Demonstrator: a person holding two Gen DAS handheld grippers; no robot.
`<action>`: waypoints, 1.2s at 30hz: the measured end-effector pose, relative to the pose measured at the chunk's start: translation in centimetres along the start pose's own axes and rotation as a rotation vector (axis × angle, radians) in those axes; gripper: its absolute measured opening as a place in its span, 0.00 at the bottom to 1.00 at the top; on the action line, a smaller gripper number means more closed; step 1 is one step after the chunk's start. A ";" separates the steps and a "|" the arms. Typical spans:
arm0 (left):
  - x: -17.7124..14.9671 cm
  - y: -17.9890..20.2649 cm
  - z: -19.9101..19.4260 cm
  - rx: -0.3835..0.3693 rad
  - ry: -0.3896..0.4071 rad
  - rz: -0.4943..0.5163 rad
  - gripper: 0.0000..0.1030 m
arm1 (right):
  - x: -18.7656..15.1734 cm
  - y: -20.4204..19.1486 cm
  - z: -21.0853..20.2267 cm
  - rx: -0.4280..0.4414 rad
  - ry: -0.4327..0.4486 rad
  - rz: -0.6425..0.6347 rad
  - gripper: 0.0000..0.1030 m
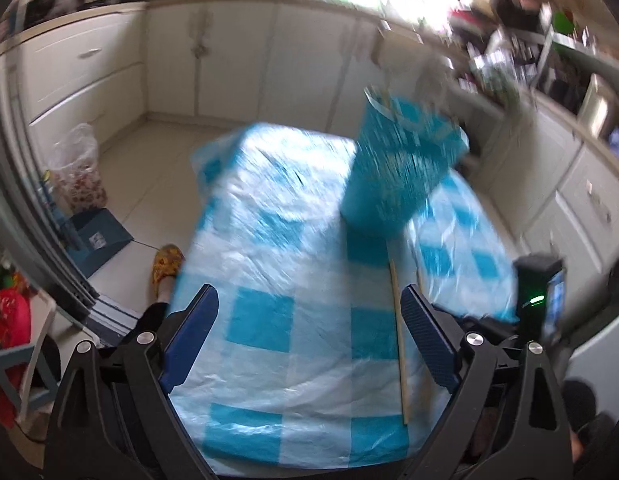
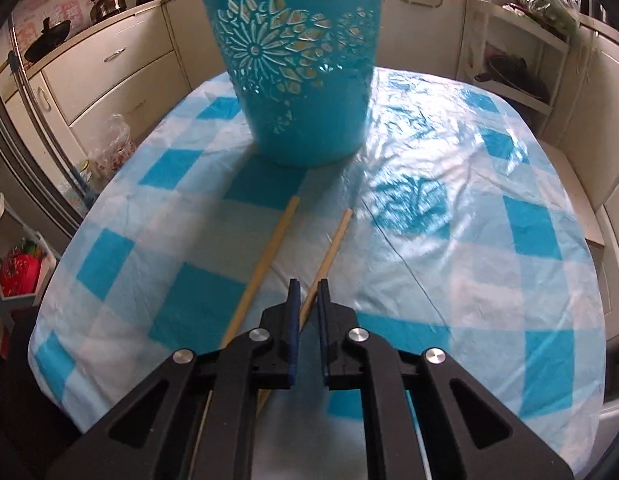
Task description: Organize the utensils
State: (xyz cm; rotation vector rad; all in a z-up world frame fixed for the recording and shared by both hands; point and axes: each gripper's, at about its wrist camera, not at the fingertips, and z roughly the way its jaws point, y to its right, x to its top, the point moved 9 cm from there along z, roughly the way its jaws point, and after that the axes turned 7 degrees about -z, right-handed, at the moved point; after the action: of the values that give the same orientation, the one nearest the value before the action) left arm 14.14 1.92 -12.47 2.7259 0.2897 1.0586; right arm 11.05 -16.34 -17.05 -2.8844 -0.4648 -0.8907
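A turquoise plastic basket (image 2: 299,64) with cut-out flower patterns stands upright on the blue-and-white checked tablecloth (image 2: 489,260); it also shows in the left wrist view (image 1: 397,168), blurred. Two wooden chopsticks lie on the cloth in front of it, a left one (image 2: 265,260) and a right one (image 2: 331,248). My right gripper (image 2: 307,286) is nearly closed around the right chopstick, low over the cloth. My left gripper (image 1: 309,316) is open and empty above the near table edge; one chopstick (image 1: 398,340) lies beside its right finger.
White kitchen cabinets (image 2: 109,64) surround the table. A plastic bag (image 1: 75,168) and a blue dustpan (image 1: 99,240) sit on the floor at left. A white shelf rack (image 2: 517,60) stands at the back right. A slippered foot (image 1: 165,264) is by the table's left edge.
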 end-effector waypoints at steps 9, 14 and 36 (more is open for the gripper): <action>-1.8 4.8 6.1 0.019 -0.084 0.119 0.86 | -2.9 3.7 -2.3 0.037 0.019 0.124 0.07; -2.3 6.2 8.1 0.039 -0.106 0.156 0.86 | -2.9 3.8 -2.5 0.044 0.040 0.111 0.07; -2.2 7.3 12.6 -0.009 -0.190 0.204 0.05 | -2.6 4.4 -2.5 0.072 0.069 0.125 0.07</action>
State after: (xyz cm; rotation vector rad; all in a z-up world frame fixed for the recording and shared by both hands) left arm 21.93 -7.15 -21.11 2.8674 -0.0237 0.8336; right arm 9.11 -21.61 -16.43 -2.7729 -0.3005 -0.9301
